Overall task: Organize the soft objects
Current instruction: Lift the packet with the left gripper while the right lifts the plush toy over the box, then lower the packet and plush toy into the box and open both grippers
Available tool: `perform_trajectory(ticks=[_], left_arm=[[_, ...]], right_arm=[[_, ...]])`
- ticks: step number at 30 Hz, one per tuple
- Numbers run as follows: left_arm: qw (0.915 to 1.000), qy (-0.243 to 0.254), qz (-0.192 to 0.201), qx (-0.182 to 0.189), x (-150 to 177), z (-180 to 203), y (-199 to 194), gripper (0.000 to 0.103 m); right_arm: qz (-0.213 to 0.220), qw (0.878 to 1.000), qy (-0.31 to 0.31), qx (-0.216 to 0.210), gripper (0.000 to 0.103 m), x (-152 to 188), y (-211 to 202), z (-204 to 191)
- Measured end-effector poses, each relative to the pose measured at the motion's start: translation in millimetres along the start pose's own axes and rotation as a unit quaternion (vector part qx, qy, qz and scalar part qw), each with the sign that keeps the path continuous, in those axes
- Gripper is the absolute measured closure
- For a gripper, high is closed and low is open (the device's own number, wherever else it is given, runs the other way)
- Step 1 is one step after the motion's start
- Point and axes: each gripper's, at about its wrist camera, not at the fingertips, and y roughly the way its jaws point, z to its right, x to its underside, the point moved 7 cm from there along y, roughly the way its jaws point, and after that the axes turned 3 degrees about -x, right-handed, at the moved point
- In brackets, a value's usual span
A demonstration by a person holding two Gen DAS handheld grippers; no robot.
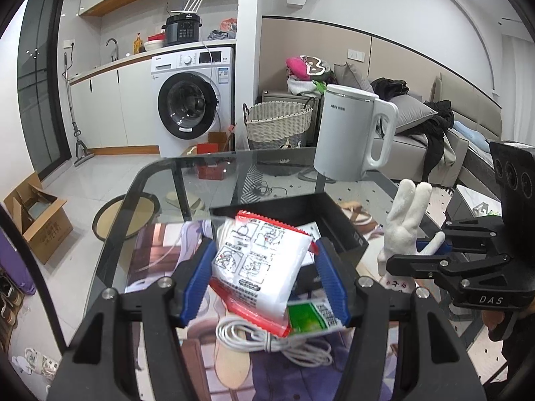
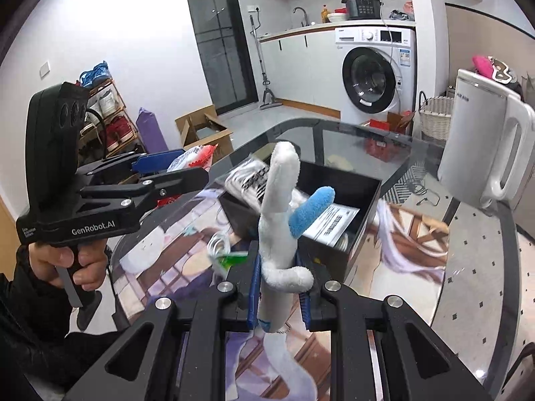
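Glass table in kitchen-living room

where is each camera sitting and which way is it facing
Left wrist: sits on the left tongs, facing along them over the glass table at a white-and-red plastic packet they hold; the right tongs show.
Right wrist: sits on the right tongs, shut on a white plush toy with a blue limb; left tongs and hand show.
Shared: black box, white kettle.
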Motion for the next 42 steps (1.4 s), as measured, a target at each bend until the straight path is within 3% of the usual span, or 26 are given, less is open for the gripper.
perform_trajectory(ticks=[10, 22, 25, 28, 32, 42], left_arm=[[0.9999, 0.014, 0.003, -0.004, -22.2, 0.8, 29.9, 0.043], [0.9995, 0.029, -0.003, -0.009, -38.2, 1.1, 74.9, 0.043], [0.9994, 0.030, -0.009, -0.013, -35.6, -2.0, 85.6, 0.043], [0.9992, 0.032, -0.016, -0.018, -30.0, -5.1, 93.1, 0.043], [0.9992, 0.028, -0.021, -0.021, -25.1, -9.8, 98.6, 0.043], [0.9993, 0.028, -0.019, -0.016, -24.6, -9.9, 102.7, 0.043]], right_arm=[[0.022, 1.000, 0.007, 0.006, 0.084, -35.8, 7.5, 19.3], [0.028, 0.999, 0.013, 0.010, 0.084, -66.5, 47.4, 40.0], [0.015, 0.999, -0.002, 0.028, 0.084, -66.6, 62.2, 41.5], [-0.008, 0.996, -0.039, 0.086, 0.084, -59.8, 81.0, 43.9], [-0.048, 0.990, -0.058, 0.117, 0.084, -46.2, 110.0, 45.2], [-0.036, 0.995, -0.029, 0.088, 0.075, -32.2, 94.0, 50.7]])
